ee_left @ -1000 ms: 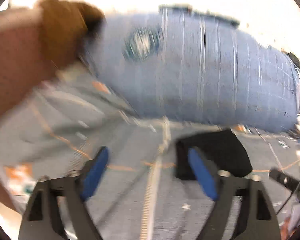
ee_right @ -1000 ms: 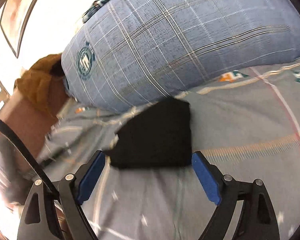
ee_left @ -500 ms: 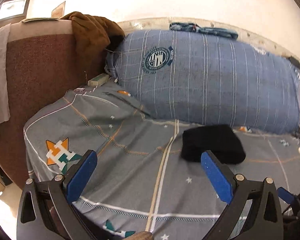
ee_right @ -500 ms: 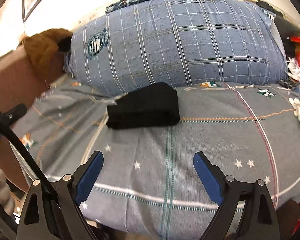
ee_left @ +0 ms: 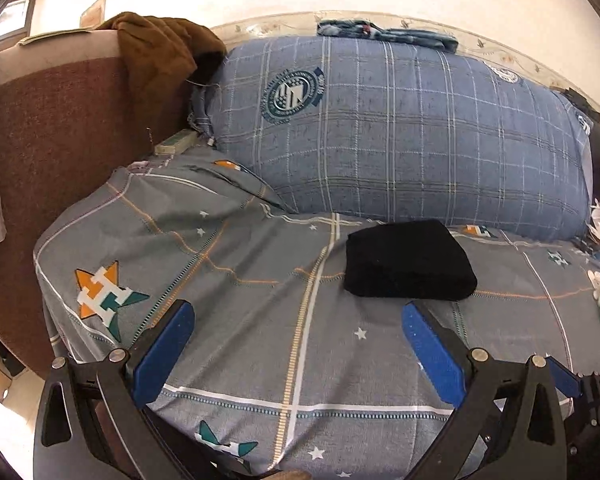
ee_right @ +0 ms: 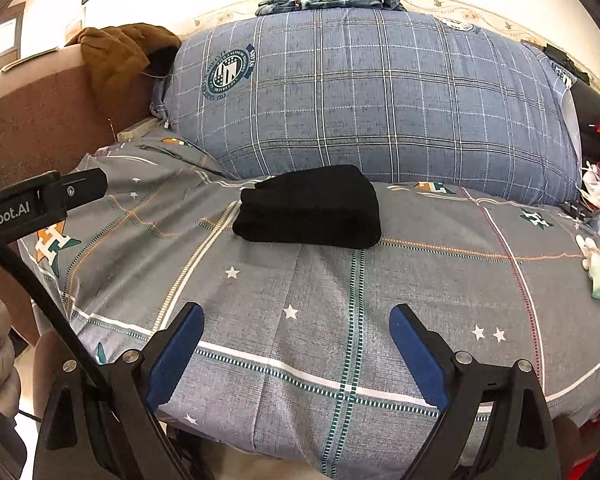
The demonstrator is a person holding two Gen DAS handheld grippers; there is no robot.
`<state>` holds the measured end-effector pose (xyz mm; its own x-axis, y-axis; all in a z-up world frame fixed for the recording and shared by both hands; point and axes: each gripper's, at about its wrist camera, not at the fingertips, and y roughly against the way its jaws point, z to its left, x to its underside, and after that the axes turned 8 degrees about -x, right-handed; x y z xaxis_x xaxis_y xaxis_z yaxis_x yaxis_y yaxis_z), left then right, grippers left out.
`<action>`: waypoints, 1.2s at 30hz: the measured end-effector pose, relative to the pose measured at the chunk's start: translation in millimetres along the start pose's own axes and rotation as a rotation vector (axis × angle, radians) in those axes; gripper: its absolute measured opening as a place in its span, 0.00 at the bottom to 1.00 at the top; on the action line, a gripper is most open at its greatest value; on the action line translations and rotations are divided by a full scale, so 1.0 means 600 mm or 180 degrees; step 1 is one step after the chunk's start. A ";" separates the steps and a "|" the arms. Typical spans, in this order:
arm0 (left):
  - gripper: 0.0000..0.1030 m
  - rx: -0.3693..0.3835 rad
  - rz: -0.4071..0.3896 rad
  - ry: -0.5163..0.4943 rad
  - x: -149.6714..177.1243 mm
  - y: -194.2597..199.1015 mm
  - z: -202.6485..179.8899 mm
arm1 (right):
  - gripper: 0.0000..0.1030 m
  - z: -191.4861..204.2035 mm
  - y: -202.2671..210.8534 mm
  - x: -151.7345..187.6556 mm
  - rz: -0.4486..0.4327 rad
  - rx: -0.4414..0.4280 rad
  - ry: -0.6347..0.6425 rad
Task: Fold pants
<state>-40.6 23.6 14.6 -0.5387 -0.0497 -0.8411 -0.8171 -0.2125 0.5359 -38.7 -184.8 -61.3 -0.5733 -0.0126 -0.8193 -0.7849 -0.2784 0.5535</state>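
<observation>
Since the black pants (ee_right: 310, 210) lie folded compact by the plaid pillow (ee_right: 380, 100), I hold my left gripper (ee_left: 300, 348) and right gripper (ee_right: 296, 352) wide, empty, well short of them.

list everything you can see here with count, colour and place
folded pants: 1, black, on the bed sheet before the pillow
pillow: 1, blue plaid, at the back
bed sheet: 1, grey with stars and lines, covering the bed
brown garment: 1, draped over the headboard
headboard: 1, brown, at the left
blue cloth: 1, on top of the pillow
left hand-held gripper: 1, black, blue pads, open, empty
right hand-held gripper: 1, same, open, empty
</observation>
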 end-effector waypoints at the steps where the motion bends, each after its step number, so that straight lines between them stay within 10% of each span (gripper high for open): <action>1: 1.00 0.0005 0.0021 -0.0020 0.001 -0.002 -0.003 | 0.94 -0.002 0.000 0.000 0.0004 -0.0004 -0.0018; 36: 1.00 0.0120 0.0378 -0.0132 0.031 -0.039 -0.030 | 0.96 -0.007 -0.014 0.011 0.0091 0.0100 -0.0077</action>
<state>-27.9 9.8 -15.1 -0.6395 -0.0316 -0.7681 -0.7538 -0.1706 0.6346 -34.7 -186.9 -72.1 -0.6008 0.0031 -0.7994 -0.7749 -0.2479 0.5815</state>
